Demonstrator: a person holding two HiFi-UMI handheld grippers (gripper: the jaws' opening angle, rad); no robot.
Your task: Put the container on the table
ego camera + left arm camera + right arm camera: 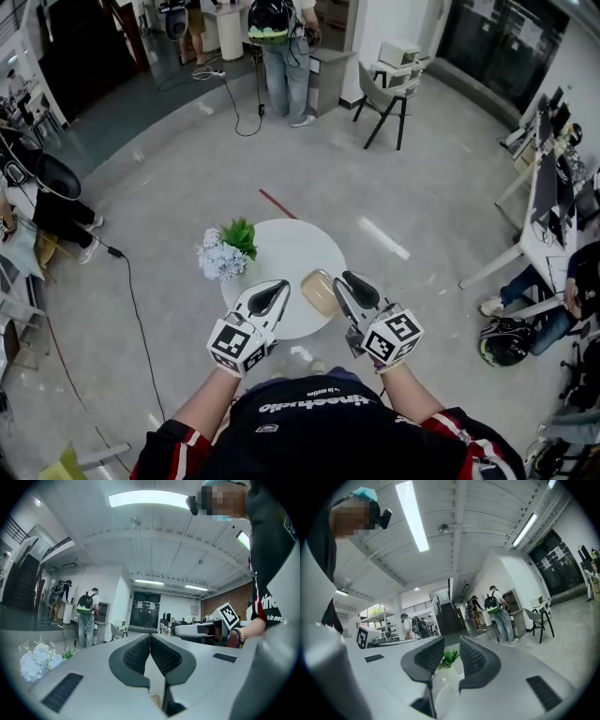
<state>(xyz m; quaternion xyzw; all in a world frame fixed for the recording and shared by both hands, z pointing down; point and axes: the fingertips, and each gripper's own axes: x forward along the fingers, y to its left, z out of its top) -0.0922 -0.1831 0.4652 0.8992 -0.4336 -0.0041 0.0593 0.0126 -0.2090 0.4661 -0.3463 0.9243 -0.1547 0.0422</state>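
A beige rounded container [319,292] lies on the round white table [291,251], near its front right edge. My left gripper [270,297] hovers just left of the container, its jaws pressed together with nothing between them; in the left gripper view [150,637] the ribbed pads meet at their tips. My right gripper [357,289] hangs just right of the container, apart from it. In the right gripper view [451,642] a gap shows between its pads, and the green plant [450,657] and the table [446,681] appear through it.
A bunch of pale blue flowers with green leaves [225,251] stands at the table's left edge. A cable [131,300] runs over the floor at left. A grey chair [382,98] and a standing person [284,56] are at the far side, and desks with seated people [553,281] at right.
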